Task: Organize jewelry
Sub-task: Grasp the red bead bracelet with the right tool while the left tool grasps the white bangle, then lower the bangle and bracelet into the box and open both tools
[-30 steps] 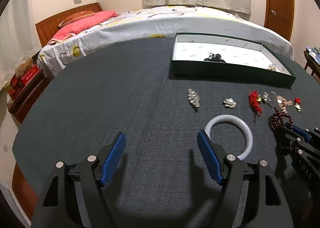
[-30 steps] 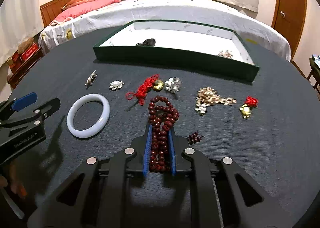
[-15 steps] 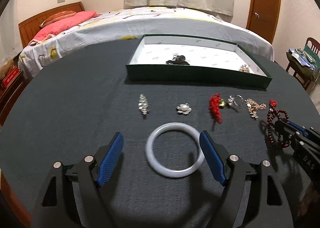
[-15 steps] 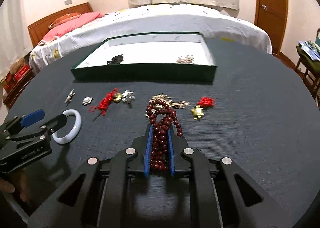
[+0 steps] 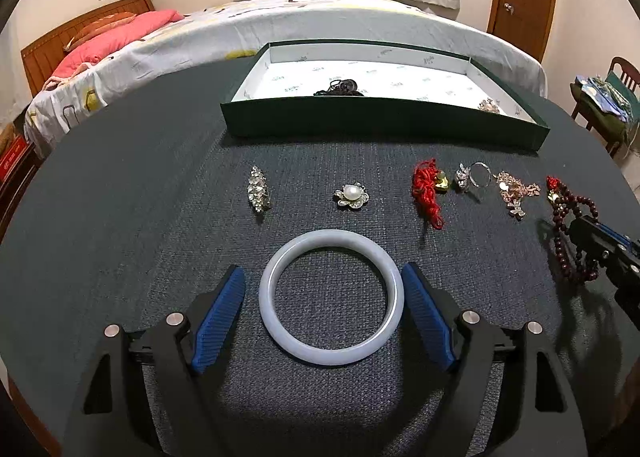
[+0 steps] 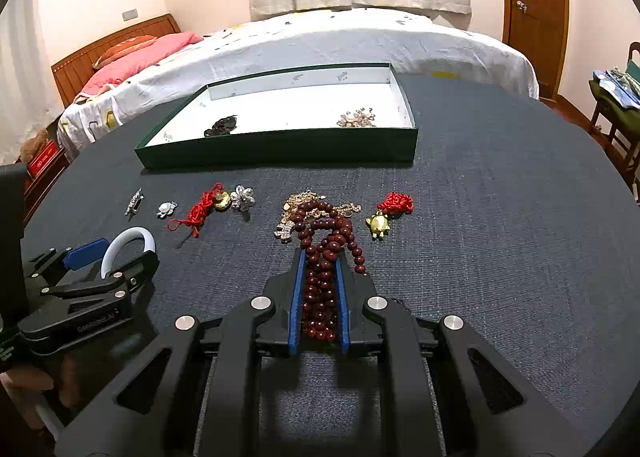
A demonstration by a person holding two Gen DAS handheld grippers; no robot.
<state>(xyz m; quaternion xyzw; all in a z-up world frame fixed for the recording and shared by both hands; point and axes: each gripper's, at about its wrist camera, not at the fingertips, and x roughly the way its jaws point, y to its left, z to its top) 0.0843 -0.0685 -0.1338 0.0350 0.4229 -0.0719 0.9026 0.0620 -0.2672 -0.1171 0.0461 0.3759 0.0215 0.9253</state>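
Left gripper (image 5: 322, 297): we see its jaws spread wide, one blue pad on each side of the white bangle (image 5: 330, 297); the right pad is just beside the ring, contact unclear.
Right gripper (image 6: 319, 289): we see its jaws closed onto the dark red bead strand (image 6: 325, 257), which loops out past the fingertips.
Writing: we read "GenRobot.AI" on the left gripper's body in the right wrist view; the small print inside the tray is too small to read.
Tray (image 6: 280, 147): green-walled with a white floor, at the far side of the table (image 6: 500, 237); we see a dark beaded piece (image 6: 222, 125) at its left and a pearl brooch (image 6: 357, 117) at its right.
Loose pieces: a silver brooch (image 5: 259, 189), pearl flower brooch (image 5: 351, 195) and red cord charm (image 5: 428, 193) lie between tray and grippers.
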